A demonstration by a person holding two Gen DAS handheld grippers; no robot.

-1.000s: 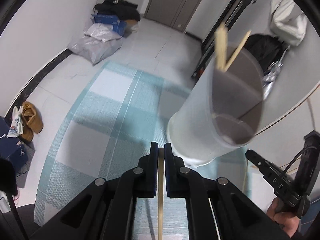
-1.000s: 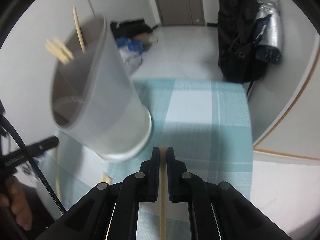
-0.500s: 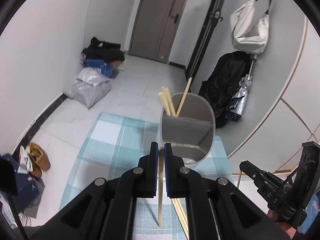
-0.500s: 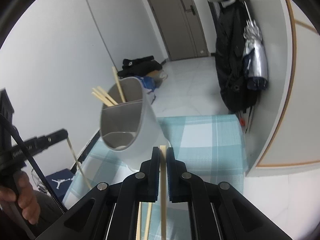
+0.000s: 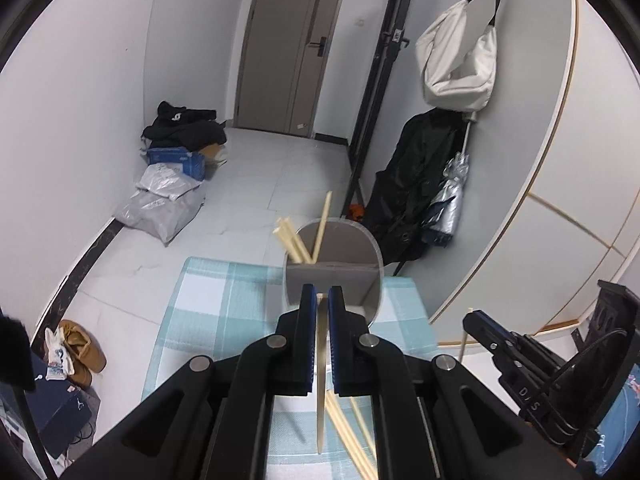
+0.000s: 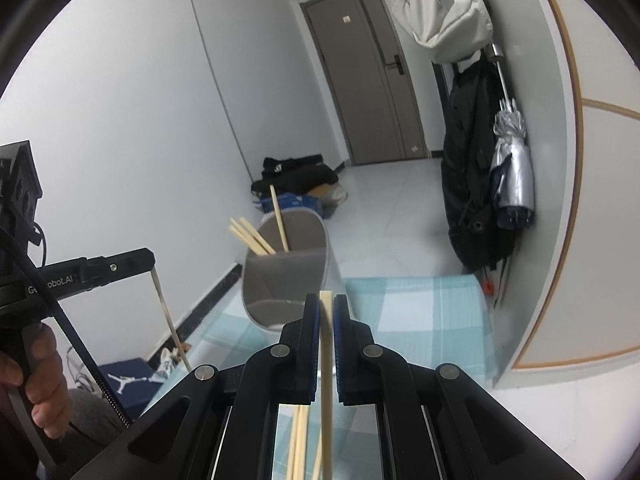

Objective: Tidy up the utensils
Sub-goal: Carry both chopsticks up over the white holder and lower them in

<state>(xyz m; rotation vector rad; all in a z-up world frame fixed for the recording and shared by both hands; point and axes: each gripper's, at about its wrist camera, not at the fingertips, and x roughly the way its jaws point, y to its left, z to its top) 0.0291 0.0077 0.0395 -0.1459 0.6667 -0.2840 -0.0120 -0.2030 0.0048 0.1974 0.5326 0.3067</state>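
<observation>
A table covered by a teal and white checked cloth (image 5: 224,312) is seen below both grippers, with a tiled floor and a closed door (image 5: 288,48) beyond it. On the cloth a grey utensil holder (image 5: 352,280) stands upright, divided inside by a partition into compartments. Several chopsticks in the holder (image 5: 296,242) are lodged in its far compartment, leaning apart with their upper ends above the rim; the near compartments appear bare as far as can be seen.

The left gripper (image 5: 322,304) is clenched on a single left chopstick (image 5: 320,392), which is pinched between the blue pads. Its long axis is aligned with the fingers in the left wrist view, the lower end hanging down toward the cloth; in the right wrist view (image 6: 168,312) it is seen slanting steeply downward from the gripper tip (image 6: 150,258).

The right gripper (image 6: 327,312) is likewise closed on one right chopstick (image 6: 326,360), whose squared upper end projects just above the pads and whose shaft runs down between the fingers. From the left wrist view the right gripper (image 5: 470,318) is seen well to the side of the holder.

More loose chopsticks (image 5: 352,440) lie on the cloth beneath the fingers, running diagonally.
</observation>
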